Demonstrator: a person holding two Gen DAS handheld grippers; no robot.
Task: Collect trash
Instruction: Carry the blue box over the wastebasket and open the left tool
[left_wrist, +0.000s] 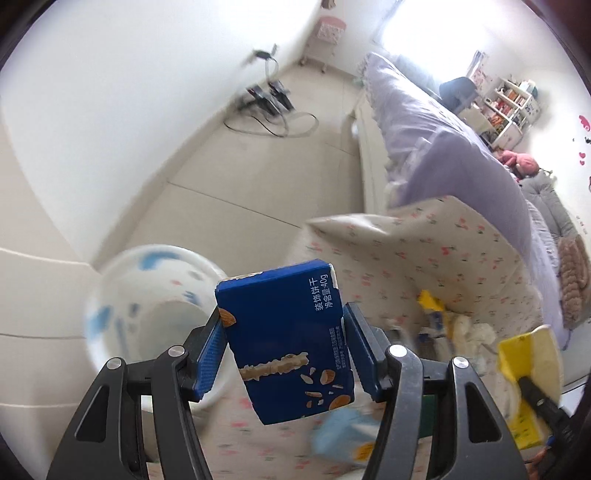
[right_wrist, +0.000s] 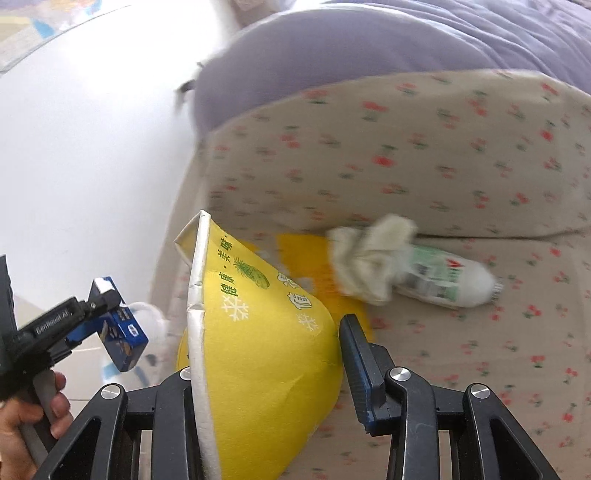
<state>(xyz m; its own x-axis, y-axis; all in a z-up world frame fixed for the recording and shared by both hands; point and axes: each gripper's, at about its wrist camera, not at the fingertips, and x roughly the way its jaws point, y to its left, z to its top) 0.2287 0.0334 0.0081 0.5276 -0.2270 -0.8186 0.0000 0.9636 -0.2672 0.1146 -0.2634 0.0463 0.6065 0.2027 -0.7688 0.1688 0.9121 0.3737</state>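
Observation:
My left gripper (left_wrist: 282, 334) is shut on a blue biscuit box (left_wrist: 286, 339) and holds it in the air beside a white bin with blue marks (left_wrist: 147, 302). The box also shows in the right wrist view (right_wrist: 123, 338), at the far left in the left gripper (right_wrist: 98, 317). My right gripper (right_wrist: 269, 354) is shut on a squashed yellow paper cup (right_wrist: 266, 350), seen small in the left wrist view (left_wrist: 532, 354). On the floral sheet (right_wrist: 443, 166) lie a crumpled tissue (right_wrist: 373, 258), a white bottle (right_wrist: 450, 280) and a yellow wrapper (right_wrist: 306, 254).
A purple duvet (left_wrist: 443, 147) covers the bed behind the floral sheet. Cables and a charger (left_wrist: 269, 107) lie on the tiled floor by the white wall. A bookshelf (left_wrist: 506, 107) stands at the far right. A light blue wrapper (left_wrist: 347, 435) lies blurred below the box.

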